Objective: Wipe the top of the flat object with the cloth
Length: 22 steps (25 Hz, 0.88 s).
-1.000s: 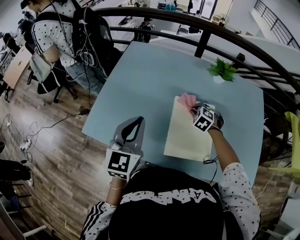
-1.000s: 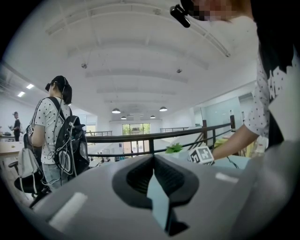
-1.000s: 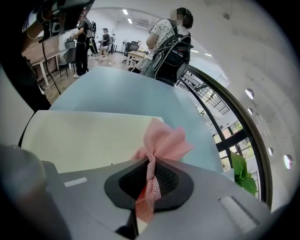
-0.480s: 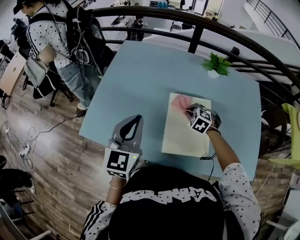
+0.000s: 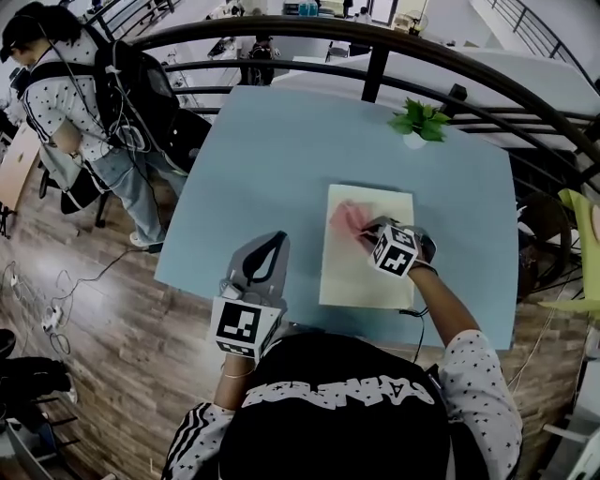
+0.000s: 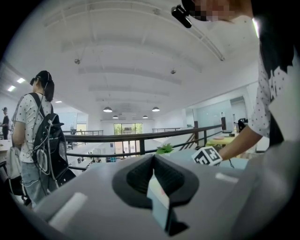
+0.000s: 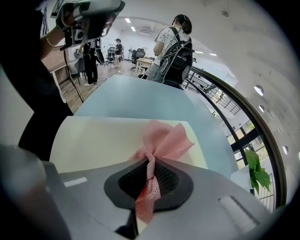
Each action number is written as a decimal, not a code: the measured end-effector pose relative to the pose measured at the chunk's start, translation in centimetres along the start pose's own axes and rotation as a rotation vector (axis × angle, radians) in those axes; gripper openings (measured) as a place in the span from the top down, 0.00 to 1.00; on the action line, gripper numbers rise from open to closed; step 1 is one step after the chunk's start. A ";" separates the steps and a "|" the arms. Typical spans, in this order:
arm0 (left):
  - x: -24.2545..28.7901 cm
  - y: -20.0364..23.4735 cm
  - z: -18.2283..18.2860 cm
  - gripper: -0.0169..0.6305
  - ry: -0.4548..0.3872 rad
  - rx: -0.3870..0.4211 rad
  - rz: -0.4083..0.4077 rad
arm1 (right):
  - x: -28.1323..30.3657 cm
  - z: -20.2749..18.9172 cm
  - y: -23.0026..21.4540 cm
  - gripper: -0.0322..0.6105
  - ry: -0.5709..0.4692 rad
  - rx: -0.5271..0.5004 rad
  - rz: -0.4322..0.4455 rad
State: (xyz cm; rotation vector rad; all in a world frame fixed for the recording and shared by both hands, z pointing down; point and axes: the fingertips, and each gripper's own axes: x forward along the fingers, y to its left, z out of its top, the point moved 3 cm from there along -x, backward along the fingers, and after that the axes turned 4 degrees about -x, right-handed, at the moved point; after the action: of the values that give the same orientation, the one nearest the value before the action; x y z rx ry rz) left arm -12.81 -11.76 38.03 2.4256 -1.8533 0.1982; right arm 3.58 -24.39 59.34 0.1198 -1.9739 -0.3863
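Item 1, counter (image 5: 272,159): we record a pale blue top with a dark railing (image 5: 281,28) curving round its far side.

Item 2, board (image 7: 93,140): cream and flat, lying on the counter right of the middle and towards the near edge, with its long side running near to far.

Item 3, cloth (image 7: 161,138): pink and mesh-woven. We find it twisted into a cord where it is gripped. Its loose end fans out and rests on the top of the board, in the far left part.

Item 4, right claw (image 7: 149,176): clamped on the twisted cloth and lying over the board.

Item 5, left claw (image 6: 153,161): we note its jaws together with nothing between them. It is held up at the counter's near left edge, well apart from the board.

Item 6, potted plant (image 5: 419,120): small and green, at the far right of the counter.

Item 7, person with a backpack (image 5: 66,84): standing on the wooden floor to the far left.
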 end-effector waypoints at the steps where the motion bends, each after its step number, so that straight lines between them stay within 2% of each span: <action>1: 0.1 -0.1 0.0 0.97 0.000 0.000 -0.005 | -0.1 0.1 0.4 0.94 -0.005 -0.002 0.008; 22: 2.8 -3.7 -0.2 0.97 0.007 0.010 -0.139 | -2.3 0.3 7.3 0.92 -0.038 0.004 0.156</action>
State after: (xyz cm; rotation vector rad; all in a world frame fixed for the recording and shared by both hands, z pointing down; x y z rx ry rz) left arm -8.52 -13.46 38.71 2.5448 -1.6761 0.2062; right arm 4.96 -16.87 59.60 -0.0388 -2.0060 -0.2849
